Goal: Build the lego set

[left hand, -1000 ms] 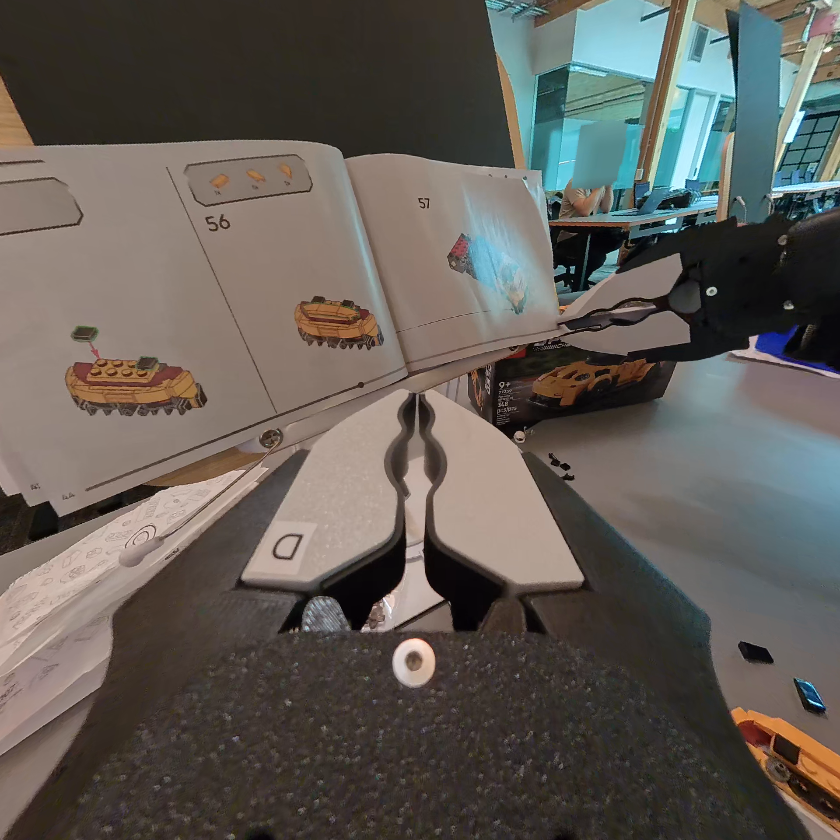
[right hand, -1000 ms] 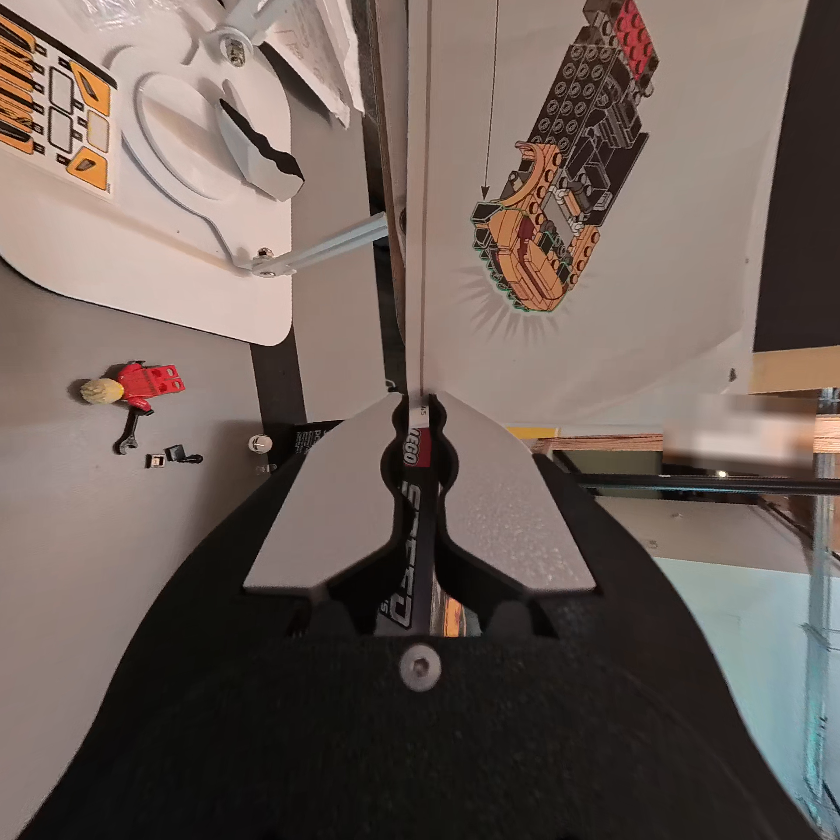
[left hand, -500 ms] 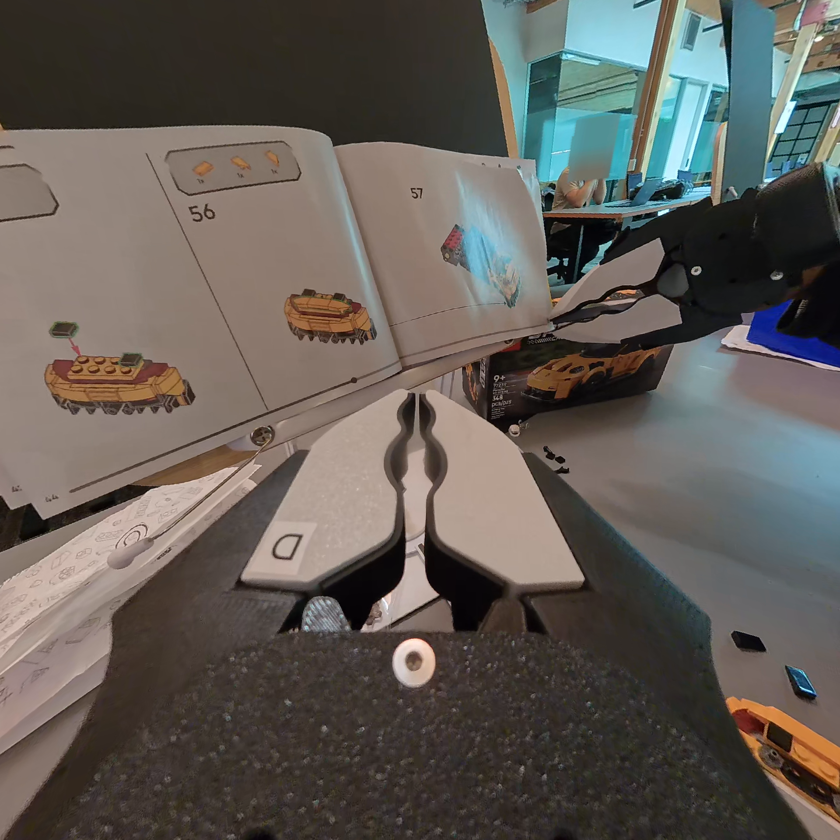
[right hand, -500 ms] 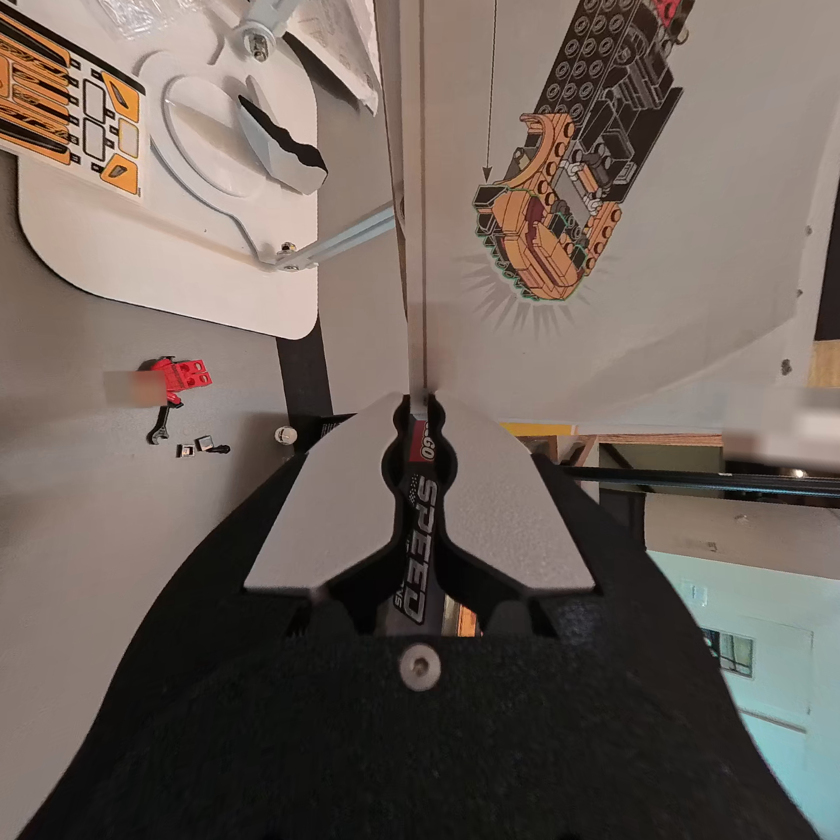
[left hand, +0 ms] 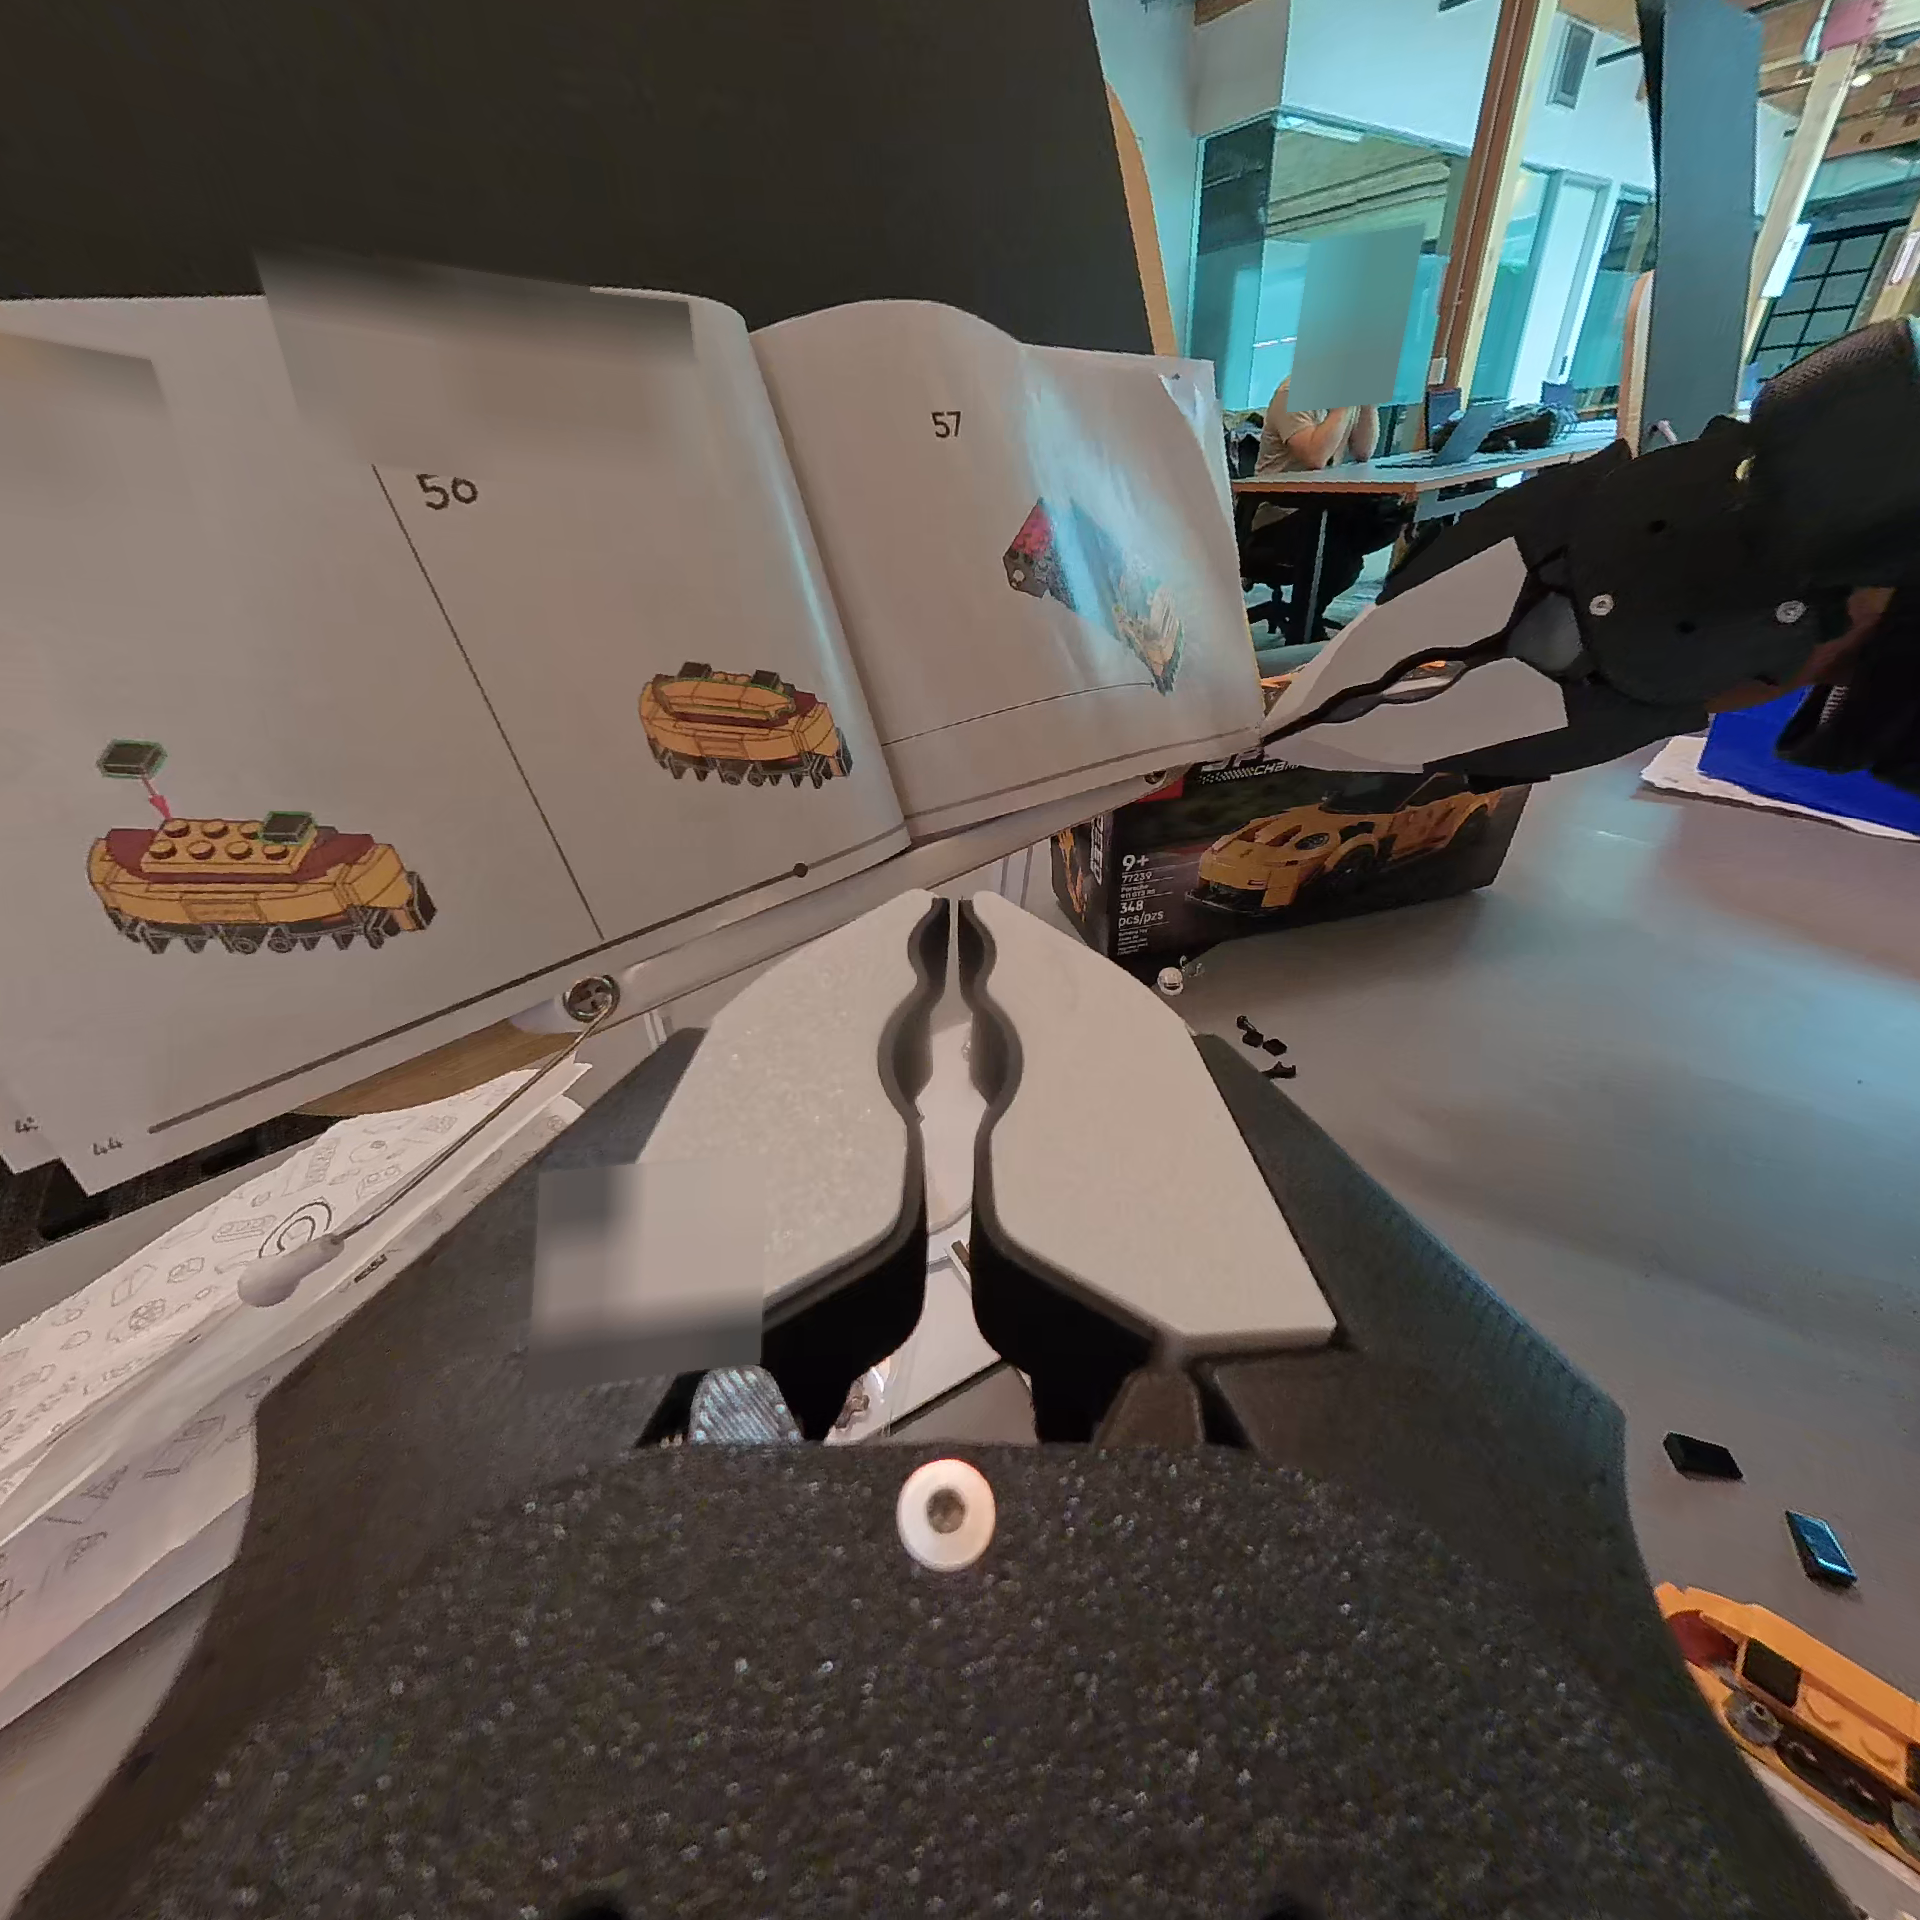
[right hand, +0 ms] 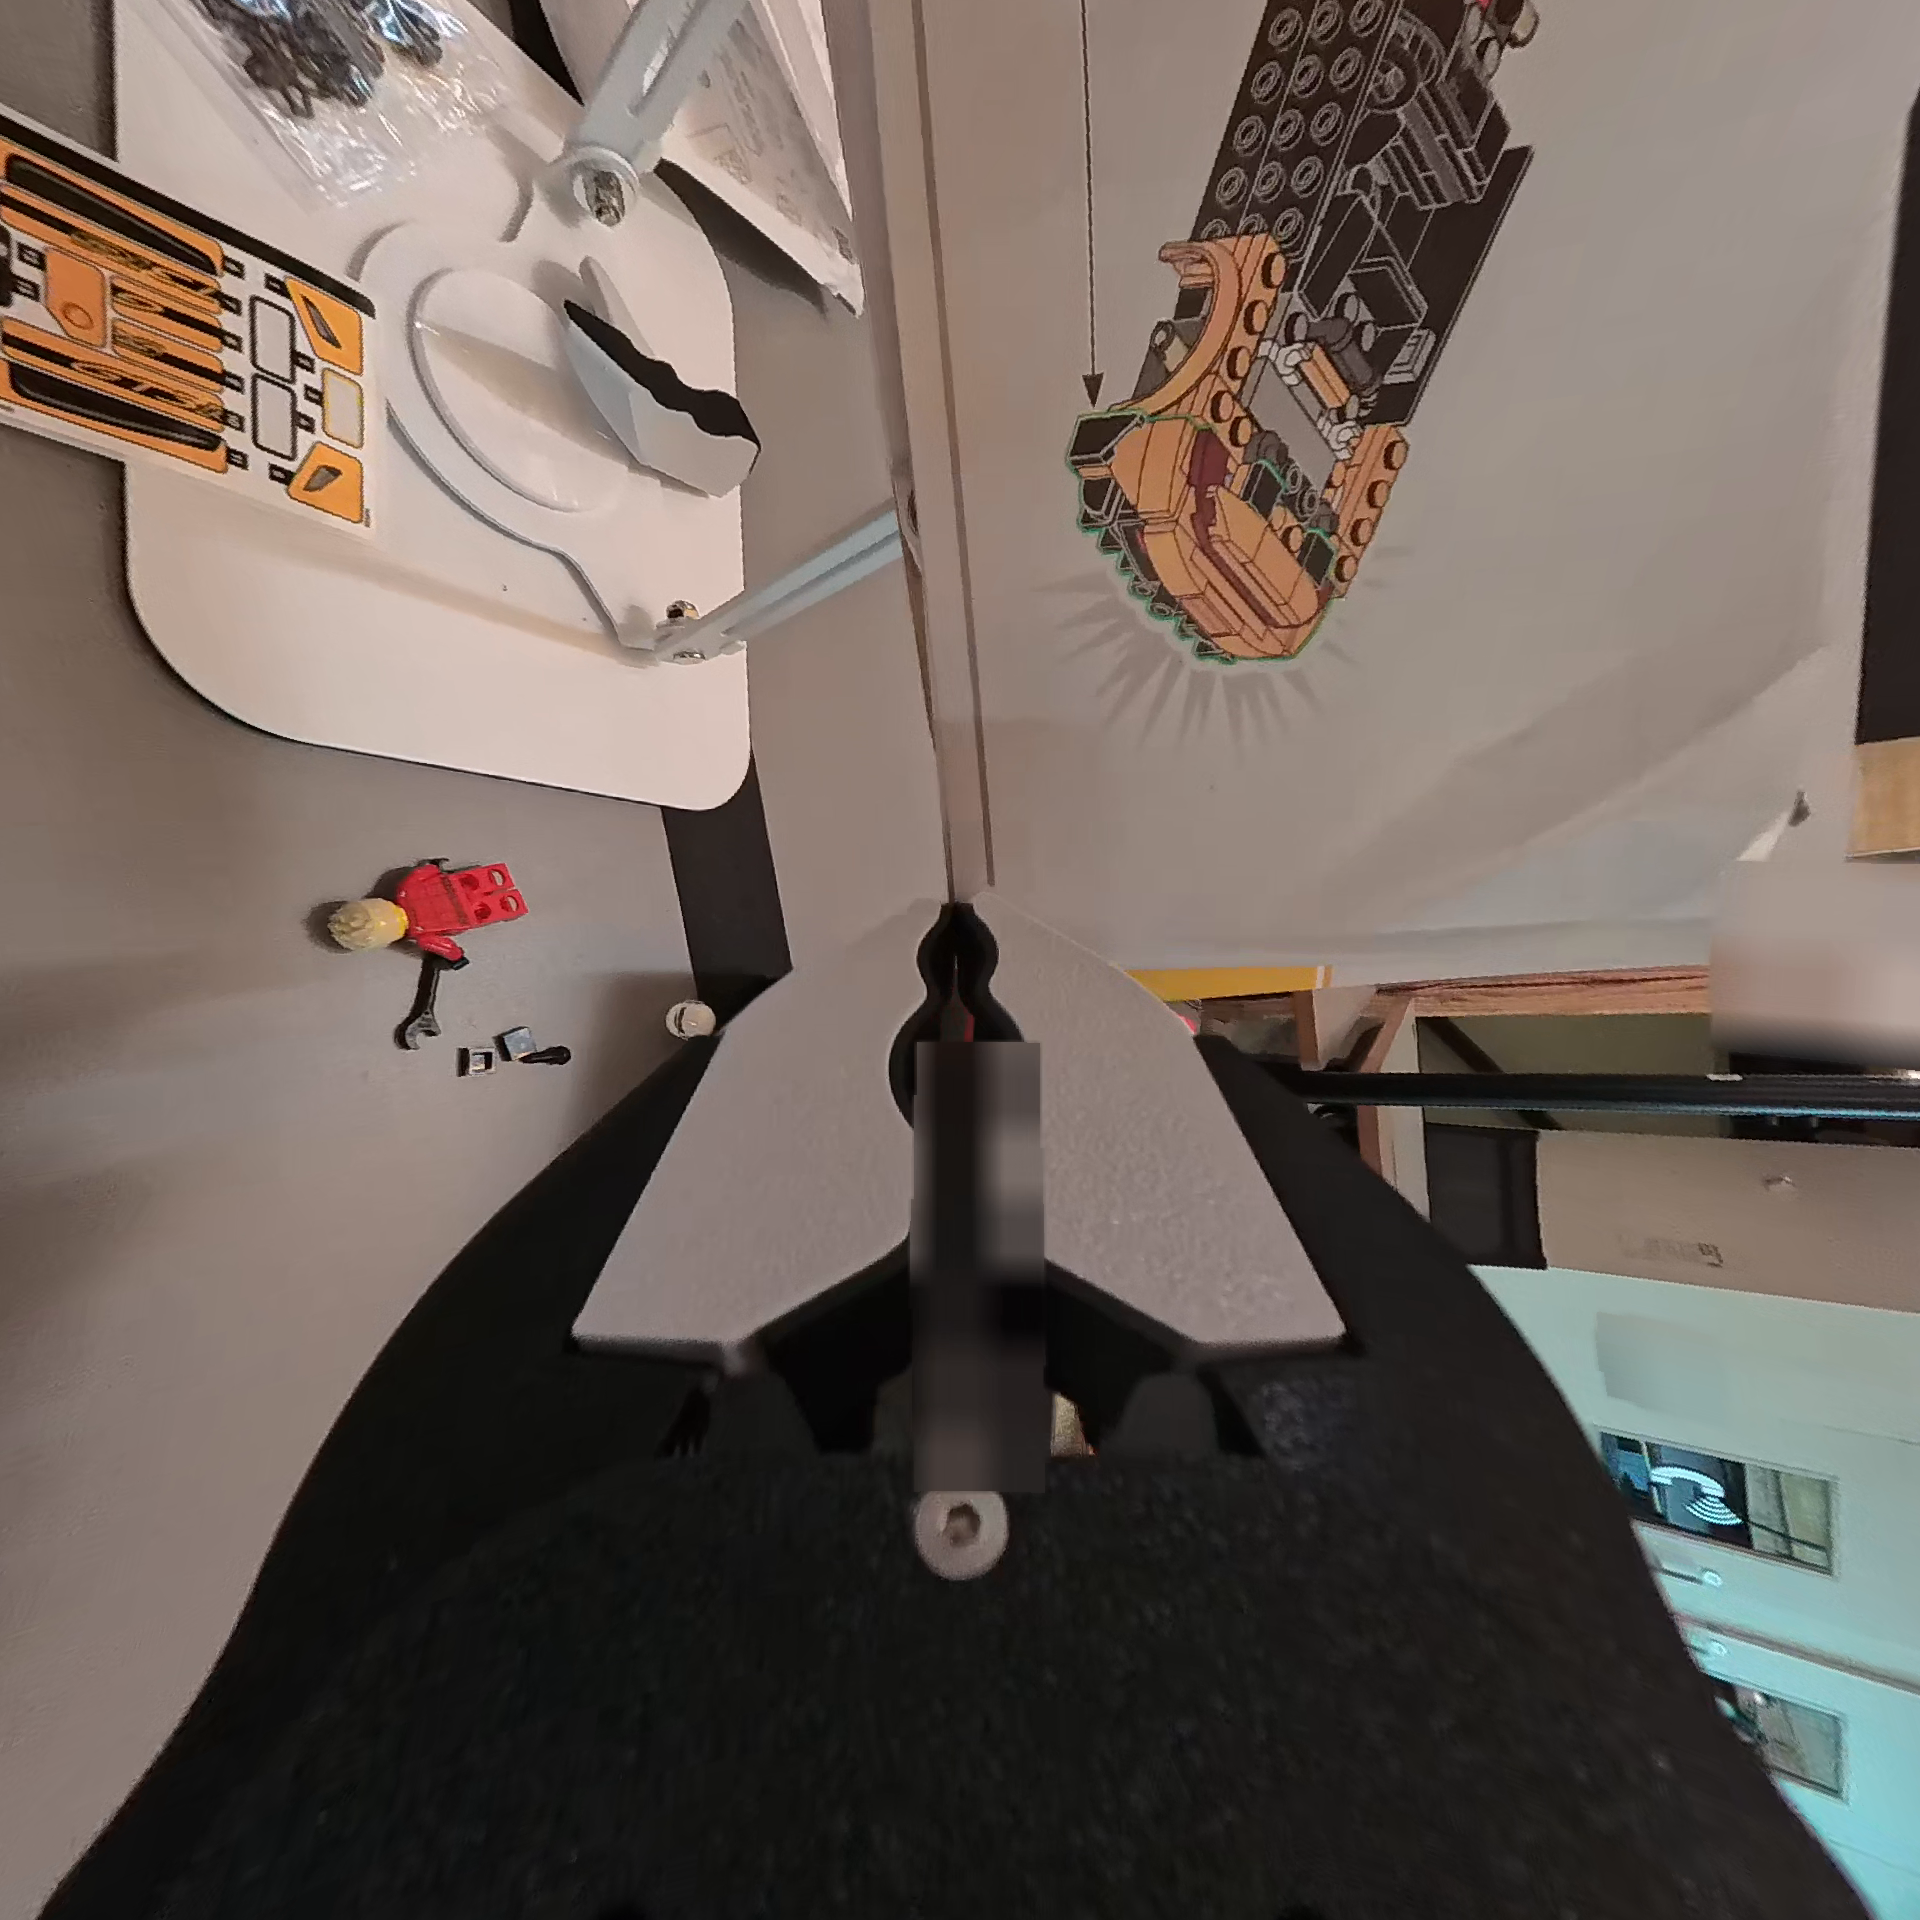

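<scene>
Cut off at the frame corner: orange car model (left hand: 1808, 1704). Too small to identify: dark bits (right hand: 514, 1049) beside the minifigure (right hand: 426, 912). Hidden behind the instruction booklet (left hand: 623, 623): most of its white stand (right hand: 436, 623).

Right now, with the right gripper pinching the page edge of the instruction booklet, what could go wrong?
The right gripper grips only the thin outer edge of the page; a sharp pull could tear or crease it. The booklet rests on a white stand, so dragging sideways might slide it off. The left gripper sits shut just under the booklet and could bump it if raised.
</scene>
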Demonstrator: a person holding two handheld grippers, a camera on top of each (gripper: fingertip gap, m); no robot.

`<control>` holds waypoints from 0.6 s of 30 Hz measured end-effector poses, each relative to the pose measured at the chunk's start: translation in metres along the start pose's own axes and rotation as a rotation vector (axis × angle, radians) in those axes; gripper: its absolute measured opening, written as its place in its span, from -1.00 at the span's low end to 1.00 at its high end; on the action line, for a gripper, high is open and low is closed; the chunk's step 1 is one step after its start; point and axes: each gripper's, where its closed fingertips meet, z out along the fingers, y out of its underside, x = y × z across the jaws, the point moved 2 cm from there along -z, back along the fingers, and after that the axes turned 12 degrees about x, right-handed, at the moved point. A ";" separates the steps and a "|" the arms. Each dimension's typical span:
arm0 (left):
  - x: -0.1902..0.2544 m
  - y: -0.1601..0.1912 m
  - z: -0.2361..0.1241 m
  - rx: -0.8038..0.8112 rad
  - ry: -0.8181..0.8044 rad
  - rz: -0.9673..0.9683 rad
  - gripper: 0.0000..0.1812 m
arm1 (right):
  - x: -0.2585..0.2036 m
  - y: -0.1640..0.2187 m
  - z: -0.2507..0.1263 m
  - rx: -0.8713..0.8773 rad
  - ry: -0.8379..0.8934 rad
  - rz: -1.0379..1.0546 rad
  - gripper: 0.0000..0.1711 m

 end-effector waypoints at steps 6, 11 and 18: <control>0.000 0.000 0.000 -0.001 0.001 -0.001 -0.99 | -0.002 -0.006 -0.006 0.030 -0.012 0.048 -1.00; 0.000 0.000 0.000 -0.003 0.003 0.000 -0.99 | -0.001 -0.013 -0.011 0.065 -0.015 0.093 -1.00; 0.001 0.002 0.000 -0.009 0.007 0.000 -0.99 | -0.001 -0.018 -0.016 0.086 -0.010 0.113 -1.00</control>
